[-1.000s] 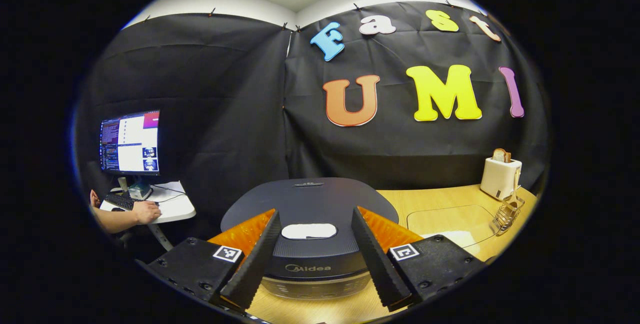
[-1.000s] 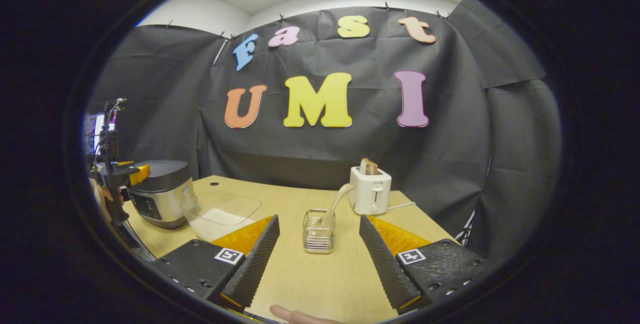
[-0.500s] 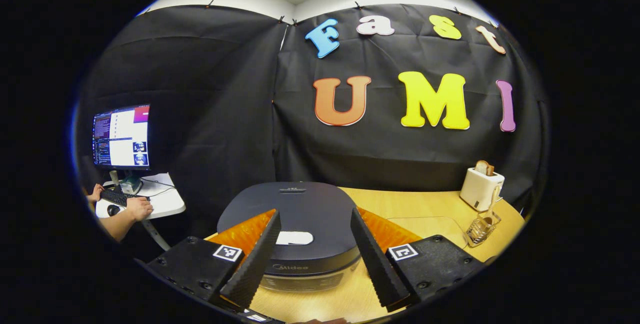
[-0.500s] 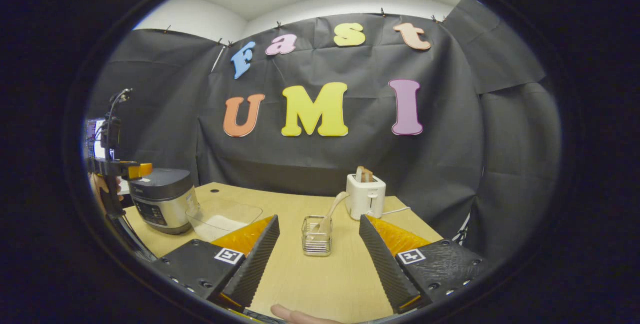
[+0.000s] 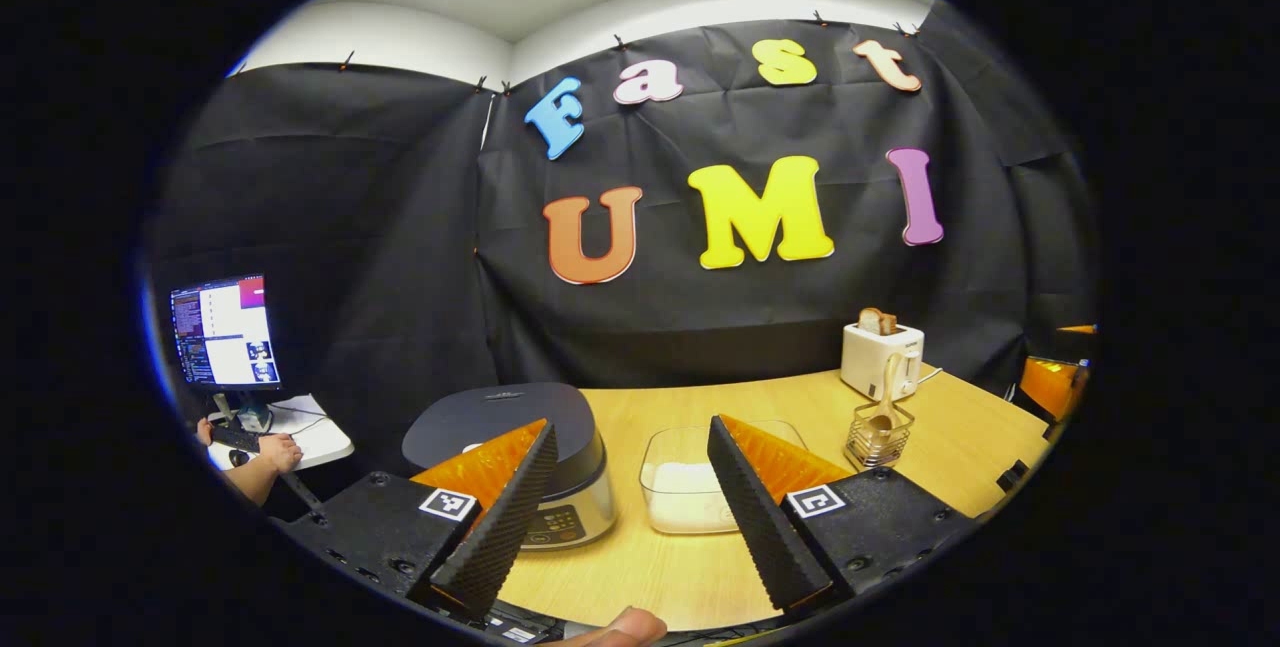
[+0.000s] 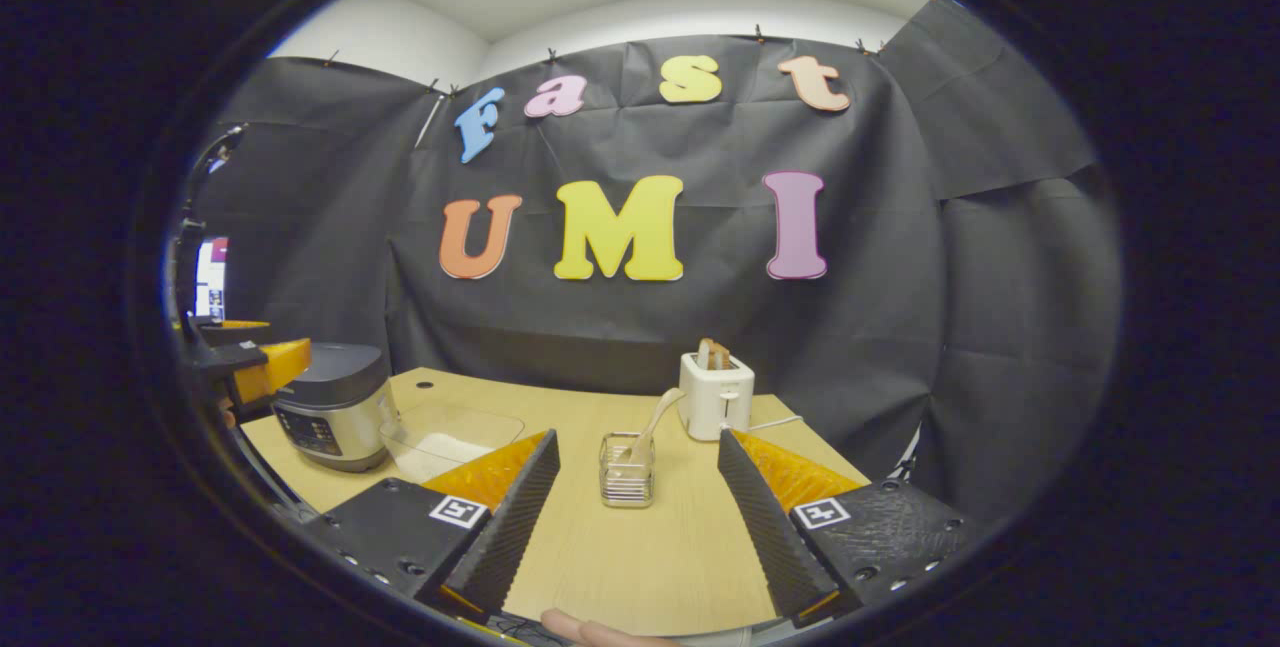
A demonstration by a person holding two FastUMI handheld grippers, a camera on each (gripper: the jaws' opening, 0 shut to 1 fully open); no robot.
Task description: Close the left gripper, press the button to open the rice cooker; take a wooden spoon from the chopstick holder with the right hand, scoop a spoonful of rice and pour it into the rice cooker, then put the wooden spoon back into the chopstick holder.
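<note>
The dark rice cooker (image 5: 520,457) stands with its lid down at the table's left, also seen as the rice cooker (image 6: 335,412). A clear tub of white rice (image 5: 690,492) sits beside it, and the rice tub (image 6: 450,437) lies left of centre. The wire chopstick holder (image 6: 627,470) holds a wooden spoon (image 6: 650,422) leaning right; holder (image 5: 880,435) and spoon (image 5: 885,397) stand near the toaster. My left gripper (image 5: 625,577) is open, back from the cooker, nothing between its fingers. My right gripper (image 6: 630,577) is open, facing the holder from a distance.
A white toaster (image 6: 715,395) with bread stands at the table's back, toaster (image 5: 880,357) at right. A monitor (image 5: 222,332) on a small side table sits left, with a person's hand (image 5: 270,449) at a keyboard. The other gripper (image 6: 245,367) shows at the left edge.
My left gripper has pulled back from over the cooker's lid and swung right, so the rice tub and holder came into view. The right gripper drew back slightly. Both stayed open.
</note>
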